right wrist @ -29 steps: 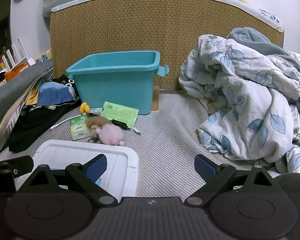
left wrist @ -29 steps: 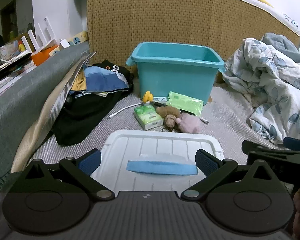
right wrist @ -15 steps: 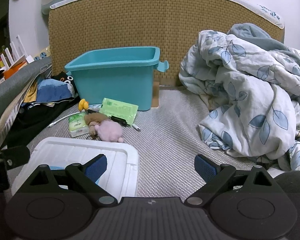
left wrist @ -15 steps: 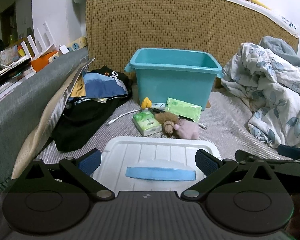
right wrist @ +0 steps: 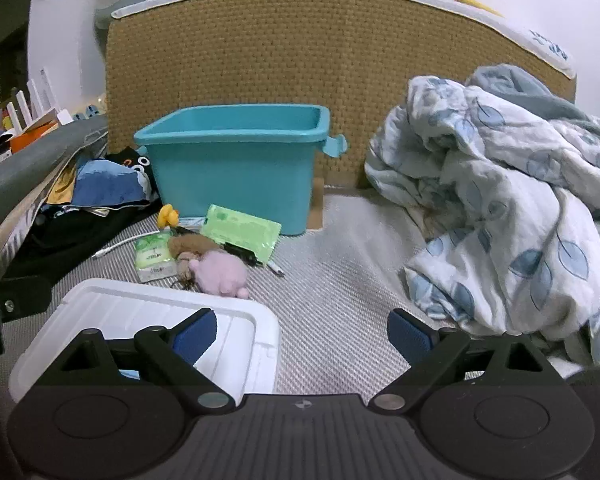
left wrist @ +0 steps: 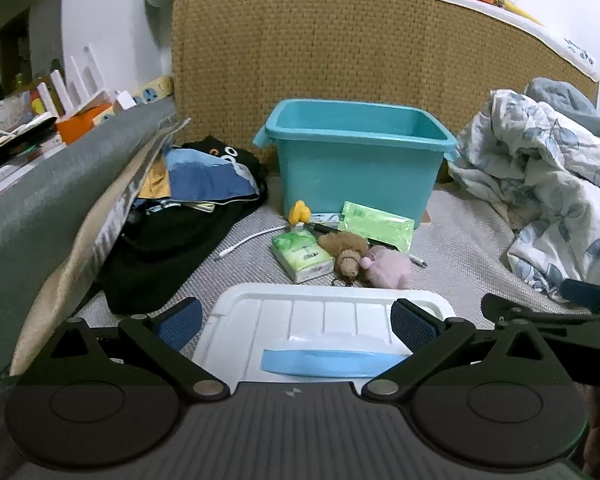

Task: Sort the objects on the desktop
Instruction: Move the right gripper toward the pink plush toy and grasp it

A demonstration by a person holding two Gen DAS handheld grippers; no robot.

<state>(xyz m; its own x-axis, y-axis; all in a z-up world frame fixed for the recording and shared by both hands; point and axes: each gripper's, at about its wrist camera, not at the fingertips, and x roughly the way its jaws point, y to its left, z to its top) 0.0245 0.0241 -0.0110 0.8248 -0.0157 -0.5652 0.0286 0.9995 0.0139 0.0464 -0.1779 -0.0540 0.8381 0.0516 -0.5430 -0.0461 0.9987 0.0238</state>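
A teal bin (left wrist: 356, 160) (right wrist: 236, 164) stands open against the woven headboard. In front of it lie a green wipes pack (left wrist: 376, 226) (right wrist: 240, 232), a tissue pack (left wrist: 302, 254) (right wrist: 154, 256), a brown plush (left wrist: 344, 248), a pink plush (left wrist: 388, 266) (right wrist: 222, 272), a yellow toy (left wrist: 300, 212), a white cable (left wrist: 248, 242) and a pen (right wrist: 274, 266). A white lid with a blue handle (left wrist: 328, 324) (right wrist: 160, 328) lies nearest. My left gripper (left wrist: 296, 320) is open above the lid. My right gripper (right wrist: 302, 330) is open over the lid's right edge. Both are empty.
A pile of dark and blue clothes (left wrist: 188, 208) lies at the left against a grey padded edge (left wrist: 40, 200). A rumpled leaf-print quilt (right wrist: 500, 208) fills the right side. The woven headboard (left wrist: 340, 60) closes the back.
Both grippers have pulled back and risen slightly, so the bin and the small objects look farther away. Both jaws stay open. Nothing on the bed has moved.
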